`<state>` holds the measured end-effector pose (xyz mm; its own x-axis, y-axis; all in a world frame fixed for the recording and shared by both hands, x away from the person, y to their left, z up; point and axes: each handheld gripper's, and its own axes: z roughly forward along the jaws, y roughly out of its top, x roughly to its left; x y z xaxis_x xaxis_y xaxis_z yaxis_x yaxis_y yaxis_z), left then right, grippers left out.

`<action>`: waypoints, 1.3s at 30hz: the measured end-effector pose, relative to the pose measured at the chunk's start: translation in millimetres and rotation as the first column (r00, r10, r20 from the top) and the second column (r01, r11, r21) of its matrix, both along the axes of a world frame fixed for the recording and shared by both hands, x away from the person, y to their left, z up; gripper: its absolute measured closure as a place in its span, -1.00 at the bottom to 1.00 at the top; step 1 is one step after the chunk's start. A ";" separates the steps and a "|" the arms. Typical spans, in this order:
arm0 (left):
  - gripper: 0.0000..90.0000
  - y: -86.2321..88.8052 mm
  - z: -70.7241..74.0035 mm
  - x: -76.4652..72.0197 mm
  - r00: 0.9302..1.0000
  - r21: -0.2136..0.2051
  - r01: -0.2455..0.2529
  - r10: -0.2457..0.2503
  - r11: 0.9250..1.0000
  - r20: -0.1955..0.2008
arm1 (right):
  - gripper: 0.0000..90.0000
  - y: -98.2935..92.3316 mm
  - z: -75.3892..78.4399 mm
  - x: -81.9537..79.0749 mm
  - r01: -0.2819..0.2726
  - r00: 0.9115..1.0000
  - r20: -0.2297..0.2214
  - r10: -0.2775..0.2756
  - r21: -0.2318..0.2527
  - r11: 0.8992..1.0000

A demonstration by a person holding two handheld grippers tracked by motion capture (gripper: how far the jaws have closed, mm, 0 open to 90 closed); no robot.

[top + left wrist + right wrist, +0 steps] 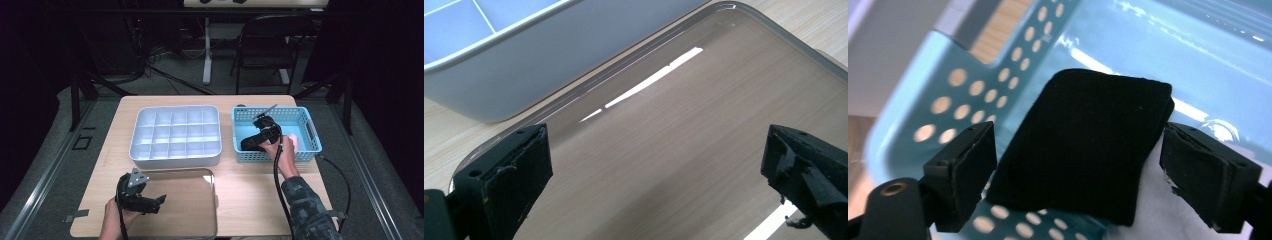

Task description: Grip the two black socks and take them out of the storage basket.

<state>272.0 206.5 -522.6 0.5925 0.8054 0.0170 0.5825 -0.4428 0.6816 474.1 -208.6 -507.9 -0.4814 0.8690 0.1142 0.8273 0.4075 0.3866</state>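
A black folded cloth [1083, 145] lies in the blue perforated basket [312, 131] at the table's right. It rests partly on something white [1163, 220]. My right gripper [1079, 137] reaches down into the basket [943, 105] with its jaws on either side of the cloth; the pads stand at the cloth's edges without visibly squeezing it. In the high view the right gripper [250, 143] sits at the basket's near-left part. My left gripper [156, 202] hovers open over the clear tray [214, 200] at the front left, with nothing between its jaws [657, 137].
A white compartment box [175, 159] stands in the middle of the table, just behind the clear tray [774, 30]; its wall [549, 65] is close ahead of the left gripper. A pale object [294, 142] lies in the basket. A folding chair [265, 45] stands beyond the table.
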 end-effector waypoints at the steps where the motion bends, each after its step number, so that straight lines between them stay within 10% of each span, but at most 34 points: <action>1: -1.00 0.0 0.2 0.1 1.000 0.006 0.004 -0.004 1.000 0.002 | -0.64 0.0 0.0 0.0 0.000 1.000 0.000 0.000 0.000 1.000; 22: -1.00 -1.8 -0.1 -1.1 1.000 0.007 0.014 -0.014 1.000 0.000 | 0.21 11.9 -15.2 22.9 0.041 0.987 -0.156 -0.050 -0.059 0.997; 39: -1.00 -2.5 0.1 -2.0 1.000 0.007 0.018 -0.018 1.000 0.005 | 0.50 -1.4 0.2 12.9 0.083 0.993 -0.089 -0.077 0.072 0.994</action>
<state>270.0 204.0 -522.5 0.6071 0.7942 0.0256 0.5709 -0.4583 0.6812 487.0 -210.0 -507.6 -0.3960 0.8916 0.2193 0.8877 0.3107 0.3398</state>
